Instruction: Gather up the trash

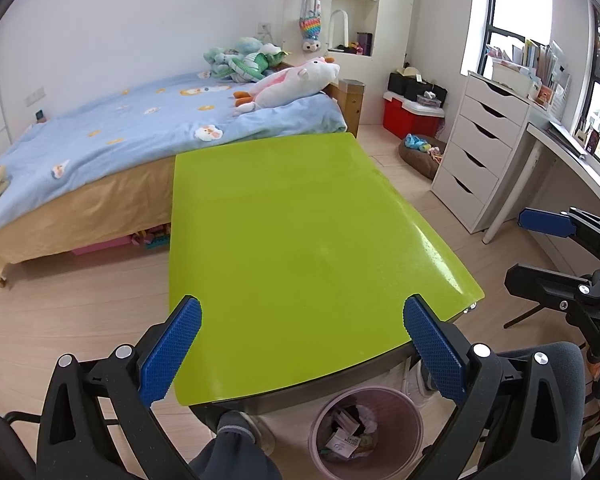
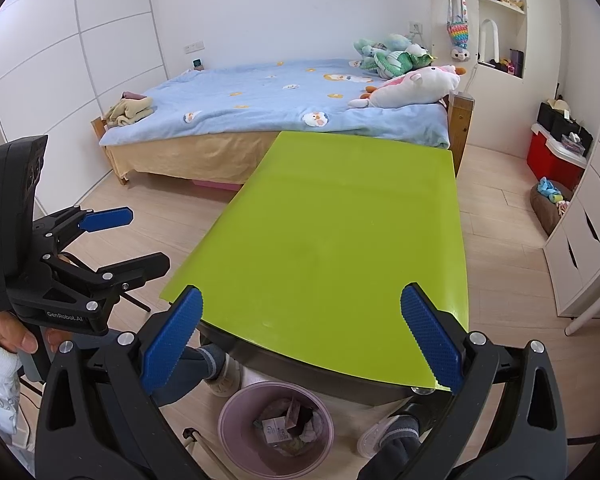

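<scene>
Both grippers are held above the near edge of the lime-green table (image 1: 300,240), side by side. The left gripper (image 1: 302,350) is spread wide with nothing between its blue pads; the right gripper (image 2: 302,338) is likewise spread wide and empty.

No trash is seen on the tabletop in either view. The collected trash (crumpled paper, printed wrappers) (image 1: 350,432) lies inside the pink wastebasket (image 1: 414,416), which stands on the wood floor under the near table edge, between the person's slippered feet.

Judgement: the collecting step appears finished, or nearly so; the table is cleared and both grippers are unloaded. No loose scrap can be made out on the visible floor, though the area under the bed (image 1: 112,128) is too dim to tell.

Next move, if any: a scan of floor and table for leftover pieces would be called for, with the wide opening kept ready for a pinch.
</scene>
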Tool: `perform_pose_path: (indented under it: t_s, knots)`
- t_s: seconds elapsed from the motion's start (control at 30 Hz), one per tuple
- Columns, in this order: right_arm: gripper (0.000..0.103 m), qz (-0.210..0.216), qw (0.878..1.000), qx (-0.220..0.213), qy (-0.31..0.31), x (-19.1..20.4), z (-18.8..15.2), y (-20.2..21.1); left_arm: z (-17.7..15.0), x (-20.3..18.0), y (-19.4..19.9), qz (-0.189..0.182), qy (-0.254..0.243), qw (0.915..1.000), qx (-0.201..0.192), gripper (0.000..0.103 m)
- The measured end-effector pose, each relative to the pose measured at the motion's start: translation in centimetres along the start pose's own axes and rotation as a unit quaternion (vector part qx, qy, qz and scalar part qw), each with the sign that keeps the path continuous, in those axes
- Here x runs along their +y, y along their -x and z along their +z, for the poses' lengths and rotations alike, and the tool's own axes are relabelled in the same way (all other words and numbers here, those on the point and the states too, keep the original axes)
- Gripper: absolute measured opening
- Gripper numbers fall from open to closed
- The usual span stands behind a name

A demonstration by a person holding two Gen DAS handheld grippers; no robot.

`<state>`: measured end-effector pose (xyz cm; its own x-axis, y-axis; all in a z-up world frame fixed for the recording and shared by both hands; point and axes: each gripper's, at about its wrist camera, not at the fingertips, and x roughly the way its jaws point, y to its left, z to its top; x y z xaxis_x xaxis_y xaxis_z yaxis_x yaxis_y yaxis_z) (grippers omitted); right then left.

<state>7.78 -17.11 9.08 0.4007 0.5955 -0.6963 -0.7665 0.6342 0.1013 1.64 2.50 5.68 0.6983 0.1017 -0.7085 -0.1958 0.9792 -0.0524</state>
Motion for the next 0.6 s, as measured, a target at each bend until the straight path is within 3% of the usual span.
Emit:
perform_pose_path:
  t_s: [0.6]
  knots:
    - [0.098,0.001,1.000,0.002,0.003,0.28,-0.10,-0.36,0.04,0.14,-0.03,0.001,0.000,1.0000,0.000,0.097]
